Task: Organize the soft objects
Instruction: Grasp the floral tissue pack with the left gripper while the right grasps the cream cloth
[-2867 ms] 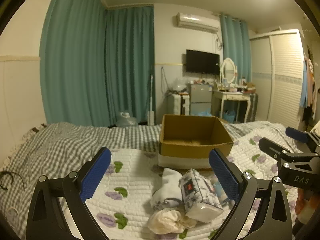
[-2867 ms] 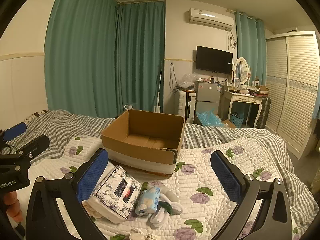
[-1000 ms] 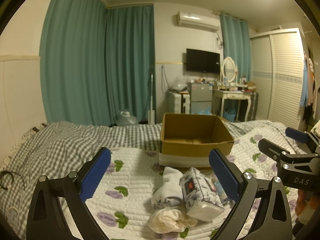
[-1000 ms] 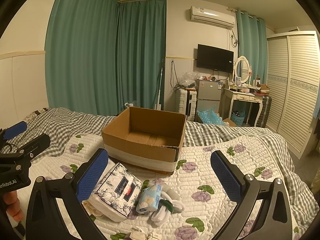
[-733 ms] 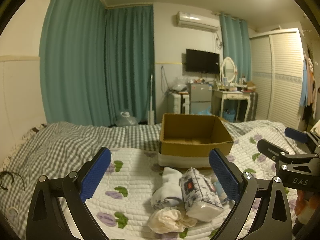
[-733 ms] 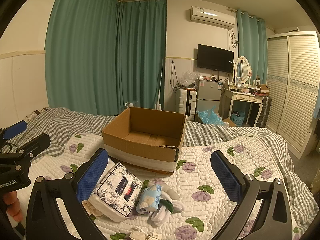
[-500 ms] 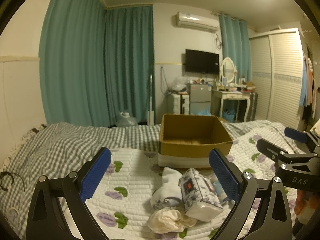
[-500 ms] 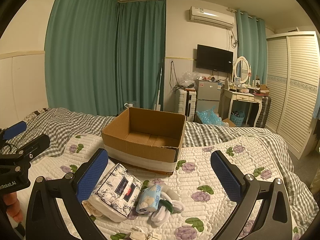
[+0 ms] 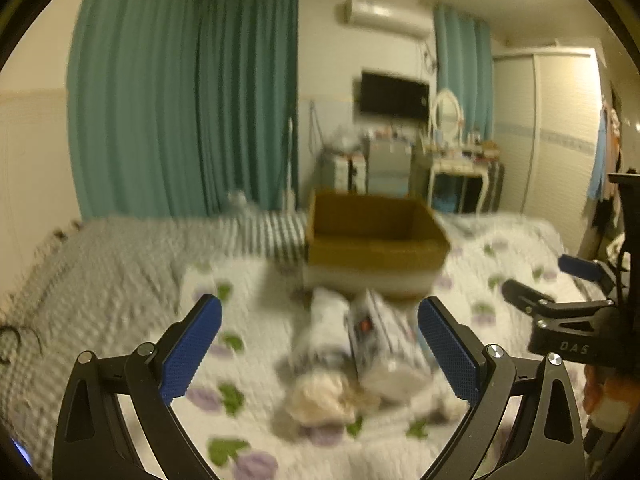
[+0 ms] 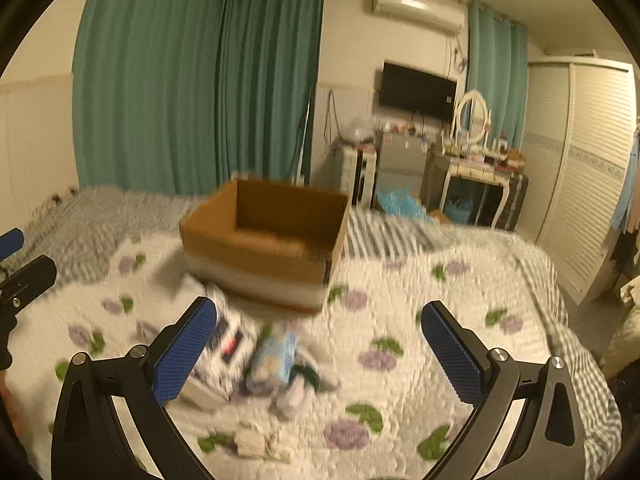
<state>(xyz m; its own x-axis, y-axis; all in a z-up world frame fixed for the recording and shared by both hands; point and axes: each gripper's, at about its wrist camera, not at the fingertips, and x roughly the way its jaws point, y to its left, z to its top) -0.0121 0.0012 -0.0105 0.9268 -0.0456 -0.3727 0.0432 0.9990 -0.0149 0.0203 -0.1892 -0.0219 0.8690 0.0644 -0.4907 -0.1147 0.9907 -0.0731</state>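
Observation:
An open cardboard box [image 9: 376, 240] [image 10: 272, 240] stands on the quilted bed. In front of it lies a pile of soft things: a floral tissue pack [image 9: 376, 344] [image 10: 224, 344], white socks [image 9: 324, 332], a cream bundle [image 9: 324, 400] and a small blue pack [image 10: 276, 360]. My left gripper [image 9: 318, 344] is open and empty above the pile. My right gripper [image 10: 318, 348] is open and empty, with the pile at its lower left. Each gripper shows at the edge of the other's view. Both views are blurred.
The quilt [image 10: 420, 360] has purple flowers over a grey checked sheet [image 9: 100, 272]. Teal curtains, a TV, a dresser [image 10: 476, 176] and a white wardrobe [image 10: 592, 176] lie beyond the bed. A small cream scrap [image 10: 256, 446] lies near the front.
Both grippers have risen and tilted down in fast motion, so the box and pile sit higher and nearer in view. Jaws stay open. No object has moved.

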